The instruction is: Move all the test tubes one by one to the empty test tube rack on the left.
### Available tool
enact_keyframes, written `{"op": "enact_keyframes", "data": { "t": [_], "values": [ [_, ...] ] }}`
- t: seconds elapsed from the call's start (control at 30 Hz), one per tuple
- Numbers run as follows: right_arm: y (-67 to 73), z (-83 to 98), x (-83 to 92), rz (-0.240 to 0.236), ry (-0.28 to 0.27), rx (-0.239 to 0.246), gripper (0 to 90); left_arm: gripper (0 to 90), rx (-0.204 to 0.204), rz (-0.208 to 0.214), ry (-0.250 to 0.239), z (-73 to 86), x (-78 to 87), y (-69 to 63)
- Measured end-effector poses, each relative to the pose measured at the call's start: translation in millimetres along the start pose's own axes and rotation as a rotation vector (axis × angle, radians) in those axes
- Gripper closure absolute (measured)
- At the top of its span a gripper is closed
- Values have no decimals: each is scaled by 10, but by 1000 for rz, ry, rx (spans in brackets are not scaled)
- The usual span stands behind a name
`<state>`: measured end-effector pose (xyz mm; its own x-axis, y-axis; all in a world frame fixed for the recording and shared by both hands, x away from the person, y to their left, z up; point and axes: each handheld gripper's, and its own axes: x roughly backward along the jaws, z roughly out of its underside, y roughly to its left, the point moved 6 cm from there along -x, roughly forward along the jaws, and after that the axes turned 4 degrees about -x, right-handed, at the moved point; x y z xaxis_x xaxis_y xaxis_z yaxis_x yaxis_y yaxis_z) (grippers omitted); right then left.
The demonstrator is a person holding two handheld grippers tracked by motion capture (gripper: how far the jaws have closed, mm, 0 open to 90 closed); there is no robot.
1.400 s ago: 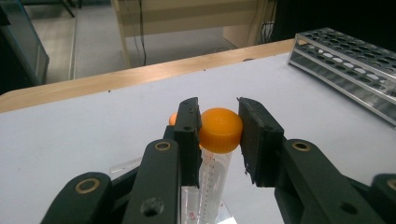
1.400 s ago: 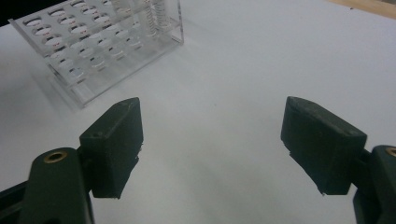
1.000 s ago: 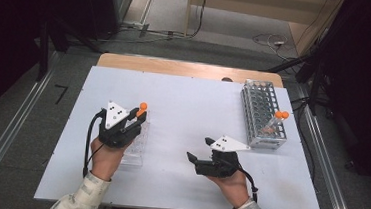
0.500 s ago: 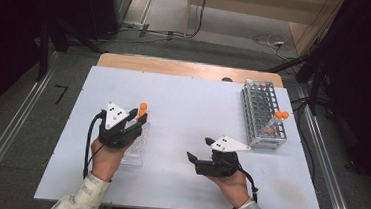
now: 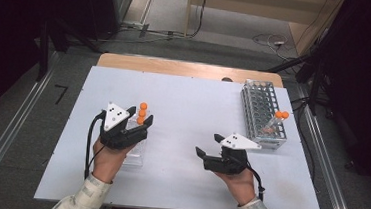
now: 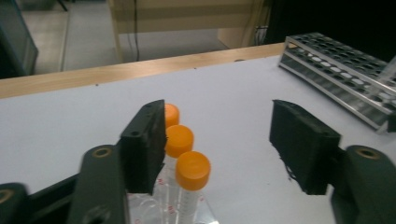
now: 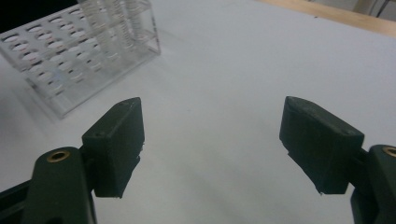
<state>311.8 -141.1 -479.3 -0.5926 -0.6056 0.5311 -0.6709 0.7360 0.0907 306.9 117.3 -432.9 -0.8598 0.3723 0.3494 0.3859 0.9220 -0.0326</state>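
High view, taking the clear rack (image 5: 133,153) near the desk's left edge as the landmark: three orange-capped tubes (image 5: 142,113) stand in it in a row, and the left tool (image 5: 141,120) sits right over them. Its jaws have just been opening and now stand apart; in the left gripper view the nearest tube cap (image 6: 192,170) lies between the pads, just beside the left pad (image 6: 145,144) and well apart from the right one, so nothing is gripped. It looks as if that tube has just been let go into the rack.

To finish the step well, I would lift the left tool straight up along the tubes' axis, keeping both pads off the caps. Any sideways drift risks catching a cap and tipping the light rack.

The tubes stand upright, long axis vertical, caps up. Their row runs away from the person, toward the far edge of the desk (image 5: 184,97).

Right of the clear rack, well apart from it, the right tool (image 5: 210,144) hovers over bare desk with its jaws wide and empty; the right gripper view shows only desk surface between the pads.

Farther right still, near the desk's right edge, a metal rack (image 5: 263,108) holds two more orange-capped tubes (image 5: 277,120), which lean rather than stand straight. One of them is probably the next to fetch.
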Motion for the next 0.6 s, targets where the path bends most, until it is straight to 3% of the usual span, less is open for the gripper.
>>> {"op": "enact_keyframes", "data": {
  "t": [0.1, 0.6],
  "values": [
    [-111, -25, 54, 24, -13, -14, 217, 293, -4, 12, -1, -9, 0, -44],
    [-838, -92, 412, 233, -75, -96, 260, 294, -17, 6, -13, -22, 11, -57]
  ]
}}
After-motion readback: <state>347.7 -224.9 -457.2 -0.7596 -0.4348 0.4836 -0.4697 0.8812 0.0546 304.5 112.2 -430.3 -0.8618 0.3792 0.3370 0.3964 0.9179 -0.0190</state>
